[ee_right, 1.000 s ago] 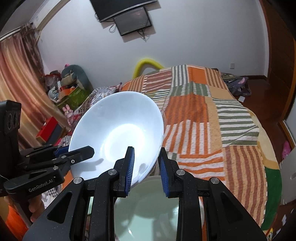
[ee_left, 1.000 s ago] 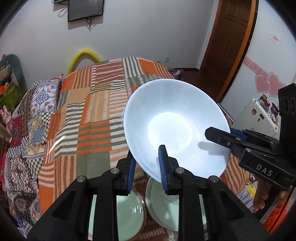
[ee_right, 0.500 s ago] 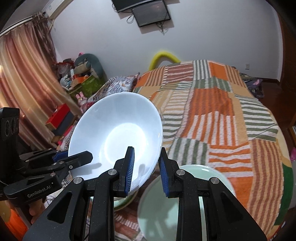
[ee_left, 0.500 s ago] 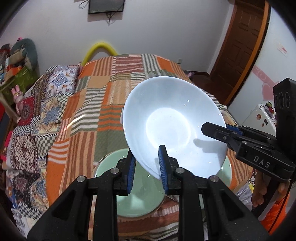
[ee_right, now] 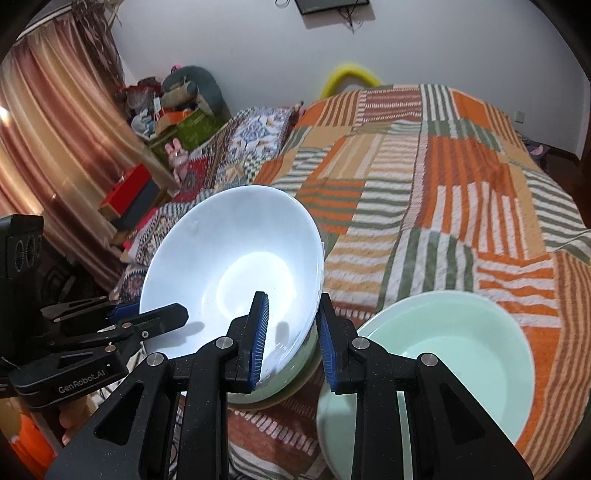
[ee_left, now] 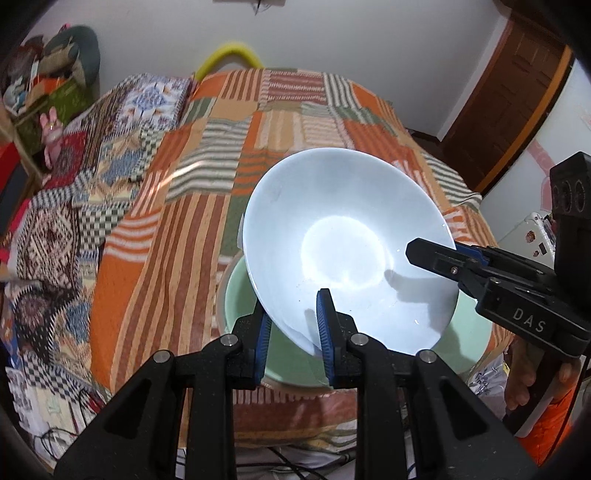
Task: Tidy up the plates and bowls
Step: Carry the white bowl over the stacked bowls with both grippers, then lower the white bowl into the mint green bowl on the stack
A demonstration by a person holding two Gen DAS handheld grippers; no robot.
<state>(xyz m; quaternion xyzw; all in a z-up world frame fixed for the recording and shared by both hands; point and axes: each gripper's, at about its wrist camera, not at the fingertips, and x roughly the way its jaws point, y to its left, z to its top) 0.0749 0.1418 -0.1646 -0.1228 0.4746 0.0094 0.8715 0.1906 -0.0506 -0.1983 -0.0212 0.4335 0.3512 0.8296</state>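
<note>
Above the near edge of the bed [ee_left: 207,192], I hold a white bowl [ee_left: 343,240] tilted in the air, one rim in each pair of tongs. My left tongs [ee_left: 293,325] are clamped on the bowl's near rim, one blue pad inside and one outside. My right tongs [ee_right: 290,332] pinch the opposite rim the same way.

From the left wrist view, the white bowl hides most of what lies under it: only a pale green bowl [ee_left: 240,295] shows below its lower edge, sitting on the striped patchwork bedspread [ee_left: 177,236]. That view also shows the right tongs reaching in from the right with fingers of a hand [ee_left: 524,373] under them, a brown door [ee_left: 509,96], and a small white appliance [ee_left: 528,232] with stickers.

From the right wrist view, the green dishes separate into two: one green bowl [ee_right: 291,373] directly under the white bowl, on the bed, and a second, larger green bowl [ee_right: 443,354] just beside it to the right, stacked on a similar green dish. This view alone shows the curtain [ee_right: 55,140], a red box [ee_right: 125,188], and a wall screen [ee_right: 328,5]. Both views show the yellow curved tube [ee_right: 351,74] at the bed's far end.
</note>
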